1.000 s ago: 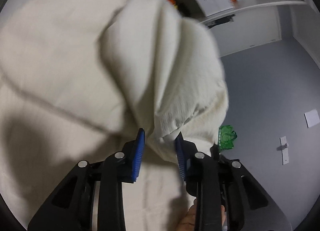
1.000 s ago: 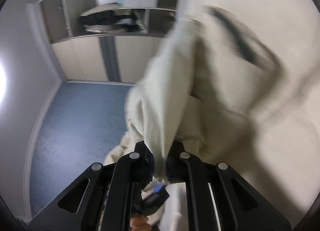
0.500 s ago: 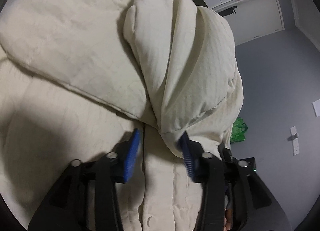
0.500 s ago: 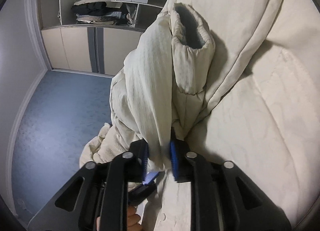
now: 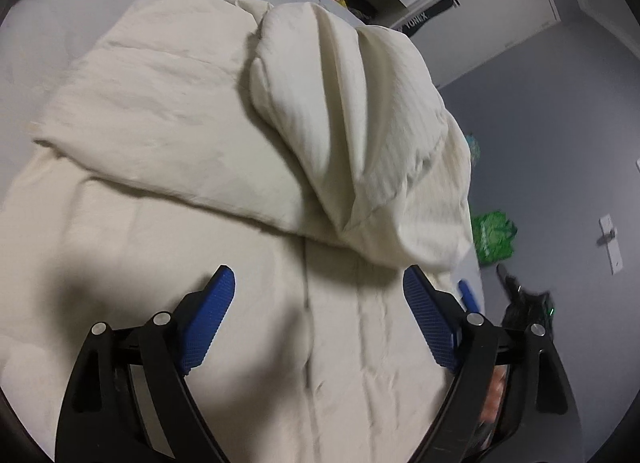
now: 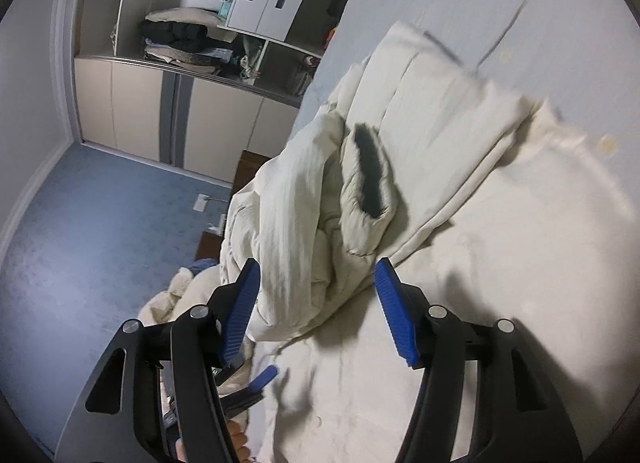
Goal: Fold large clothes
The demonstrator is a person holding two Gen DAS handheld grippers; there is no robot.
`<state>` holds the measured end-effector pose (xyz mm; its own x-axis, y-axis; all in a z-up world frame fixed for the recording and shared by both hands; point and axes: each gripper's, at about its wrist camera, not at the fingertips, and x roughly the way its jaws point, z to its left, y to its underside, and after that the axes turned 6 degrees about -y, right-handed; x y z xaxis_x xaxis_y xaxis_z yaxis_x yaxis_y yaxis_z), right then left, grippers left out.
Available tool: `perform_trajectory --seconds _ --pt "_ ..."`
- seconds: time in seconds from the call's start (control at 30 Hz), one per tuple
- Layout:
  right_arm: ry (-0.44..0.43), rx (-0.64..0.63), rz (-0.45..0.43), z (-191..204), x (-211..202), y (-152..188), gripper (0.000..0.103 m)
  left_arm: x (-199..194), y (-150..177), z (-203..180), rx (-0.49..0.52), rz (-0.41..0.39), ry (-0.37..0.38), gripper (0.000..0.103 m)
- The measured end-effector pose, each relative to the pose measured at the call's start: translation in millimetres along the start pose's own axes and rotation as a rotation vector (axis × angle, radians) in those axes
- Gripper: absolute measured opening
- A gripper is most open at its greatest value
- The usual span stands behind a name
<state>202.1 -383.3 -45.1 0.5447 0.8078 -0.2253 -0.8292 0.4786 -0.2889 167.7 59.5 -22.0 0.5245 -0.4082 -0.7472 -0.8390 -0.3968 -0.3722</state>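
A large cream padded coat (image 5: pixel 208 167) lies spread on the bed. One sleeve (image 5: pixel 352 111) is folded over its body, with the open cuff (image 6: pixel 370 171) showing a dark inside in the right wrist view. My left gripper (image 5: pixel 320 283) is open and empty, just short of the sleeve end. My right gripper (image 6: pixel 316 267) is open and empty, its blue pads (image 6: pixel 390 303) on either side of the sleeve end without gripping it. The coat's bulk (image 6: pixel 500 243) fills the right of that view.
The pale grey bed sheet (image 5: pixel 80 15) lies beyond the coat. The bed edge drops to a blue-grey floor (image 6: pixel 80 223). A green bag (image 5: pixel 494 235) sits on the floor. An open wardrobe (image 6: pixel 200 43) with clothes stands across the room.
Both grippers have opened and let go of the sleeve, which now rests folded on the coat. Both have drawn back a little from it.
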Motion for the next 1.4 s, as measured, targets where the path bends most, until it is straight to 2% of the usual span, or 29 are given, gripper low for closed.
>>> perform_trajectory --seconds 0.13,0.3,0.37,0.43,0.53,0.63,0.83,0.97,1.07,1.1,1.13,1.17,1.23,1.3,1.4 --pt "0.088 -0.035 0.058 10 -14 -9 0.068 -28 10 16 0.059 0.017 -0.060 0.087" --pt "0.179 -0.140 0.110 20 -48 -9 0.070 -66 24 58 0.071 0.015 -0.188 0.089" --pt "0.197 -0.175 0.109 24 -57 -9 0.070 -79 23 76 0.018 0.000 -0.183 0.089" --pt "0.205 -0.200 0.113 32 -54 -11 0.070 -84 18 76 -0.019 -0.016 -0.174 0.089" --pt "0.221 -0.276 0.131 55 -34 -13 0.070 -84 4 54 -0.003 -0.044 -0.145 0.088" --pt "0.237 -0.354 0.170 82 -2 -12 0.070 -77 -14 13 0.058 -0.077 -0.115 0.088" --pt "0.281 -0.481 0.241 123 72 -12 0.070 -47 -41 -62 0.199 -0.106 -0.133 0.086" --pt "0.339 -0.552 0.289 138 119 -12 0.070 -22 -55 -99 0.312 -0.112 -0.213 0.073" --pt "0.400 -0.599 0.347 143 152 -10 0.069 6 -64 -117 0.395 -0.088 -0.327 0.062" --pt "0.439 -0.617 0.369 141 163 -9 0.062 12 -65 -117 0.410 -0.078 -0.352 0.053" --pt "0.459 -0.630 0.385 139 169 -8 0.029 20 -66 -117 0.421 -0.060 -0.364 0.044" --pt "0.467 -0.634 0.391 137 171 -7 0.014 24 -66 -115 0.423 -0.044 -0.361 0.017" --pt "0.423 -0.636 0.375 134 163 -1 0.006 24 -61 -109 0.419 -0.040 -0.347 0.011" --pt "0.387 -0.663 0.348 132 149 14 0.005 18 -52 -104 0.419 -0.061 -0.318 0.009" --pt "0.360 -0.656 0.340 119 134 34 0.005 14 -37 -84 0.360 -0.065 -0.255 0.009"
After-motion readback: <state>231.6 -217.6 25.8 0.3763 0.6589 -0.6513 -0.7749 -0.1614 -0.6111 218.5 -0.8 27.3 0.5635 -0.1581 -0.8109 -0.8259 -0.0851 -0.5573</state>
